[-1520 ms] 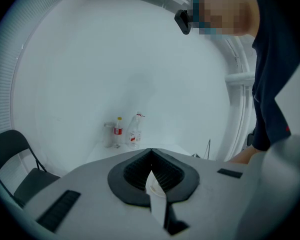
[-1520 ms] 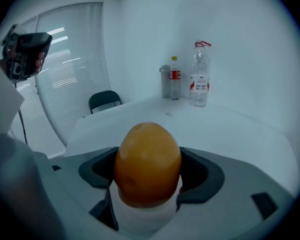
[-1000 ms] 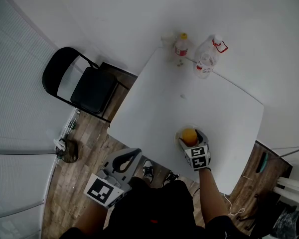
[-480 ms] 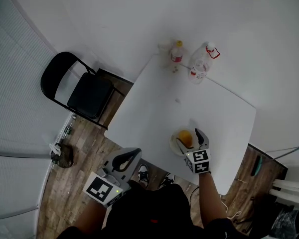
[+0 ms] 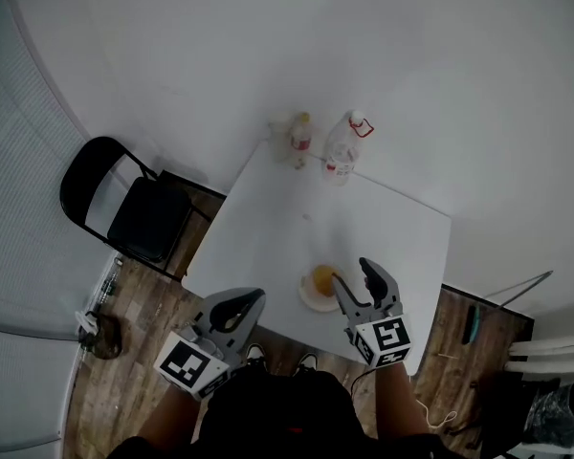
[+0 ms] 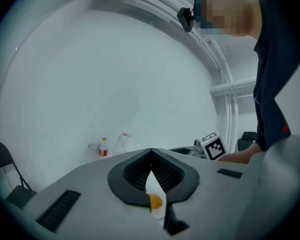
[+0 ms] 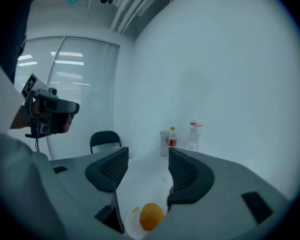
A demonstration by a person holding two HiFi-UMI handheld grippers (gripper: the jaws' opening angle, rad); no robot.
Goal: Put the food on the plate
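Observation:
An orange (image 5: 322, 277) lies on a small white plate (image 5: 311, 299) near the front edge of the white table (image 5: 383, 228). My right gripper (image 5: 357, 278) hovers just right of the plate and nearer to me. Its jaws are apart and closing, with nothing between them. The right gripper view has the orange (image 7: 151, 216) and plate (image 7: 131, 219) low down, ahead of the gripper (image 7: 147, 171) and clear of its pads. My left gripper (image 5: 241, 302) is shut, off the table's front left edge. Through the slit of the left gripper (image 6: 151, 156) I see the orange (image 6: 155, 201).
At the table's far corner stand a red-labelled bottle (image 5: 300, 134), a clear bottle (image 5: 342, 149) and a pale cup (image 5: 279, 127). A black folding chair (image 5: 124, 204) stands on the wooden floor to the left. A white wall rises behind the table.
My right gripper has drawn back from around the orange toward me, leaving the orange on the plate, and its jaws have narrowed. The left gripper has stayed put.

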